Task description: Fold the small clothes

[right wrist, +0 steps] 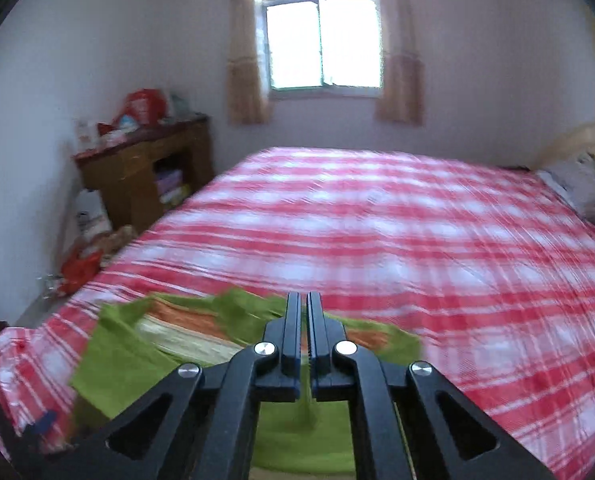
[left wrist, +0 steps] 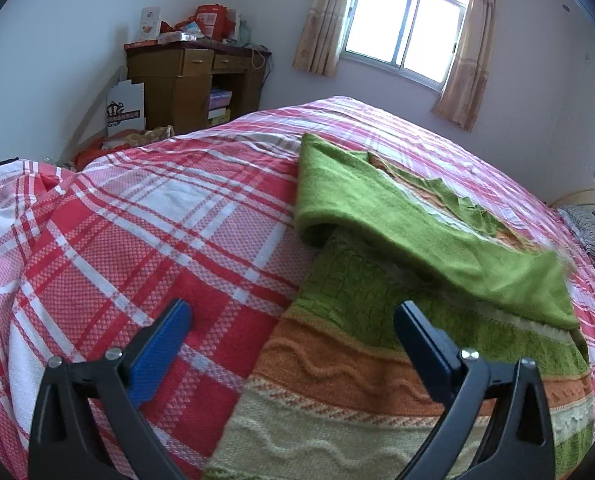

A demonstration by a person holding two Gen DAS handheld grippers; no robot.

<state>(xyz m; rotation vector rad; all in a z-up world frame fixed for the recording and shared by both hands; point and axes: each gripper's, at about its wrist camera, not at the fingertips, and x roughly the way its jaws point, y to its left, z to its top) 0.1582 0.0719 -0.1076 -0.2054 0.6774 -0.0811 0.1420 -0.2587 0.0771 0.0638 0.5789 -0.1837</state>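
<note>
Left wrist view: a knitted sweater [left wrist: 377,380] lies on a bed [left wrist: 157,220] covered in red, pink and white plaid. Its near part shows bands of cream, orange and green with raised wavy lines. A plain green portion [left wrist: 397,216] is folded back over the body, running from the upper left down to the right. The sweater's long axis runs from the near edge of the view toward the window [left wrist: 401,28], slightly rightward. The left gripper [left wrist: 293,320] hovers with its blue-padded fingers [left wrist: 157,352] spread wide, one over bare plaid and the other over the sweater's orange band; nothing is between them.

A wooden desk [left wrist: 185,80] stands in the far corner, with red packages and boxes piled on top; their printing is too small to read. Its open shelf holds stacked flat boxes. A white bag [left wrist: 125,108] with a dark crown-like emblem and an illegible line of text leans beside it.

Right wrist view (motion-blurred): the right gripper [right wrist: 303,320] has its fingers pressed nearly together, a strip of green fabric [right wrist: 309,396] pinched between them low down. The sweater spreads below and to the left of it, at the bed's near left corner. A patterned pillow [right wrist: 585,188] lies at the right edge.
</note>
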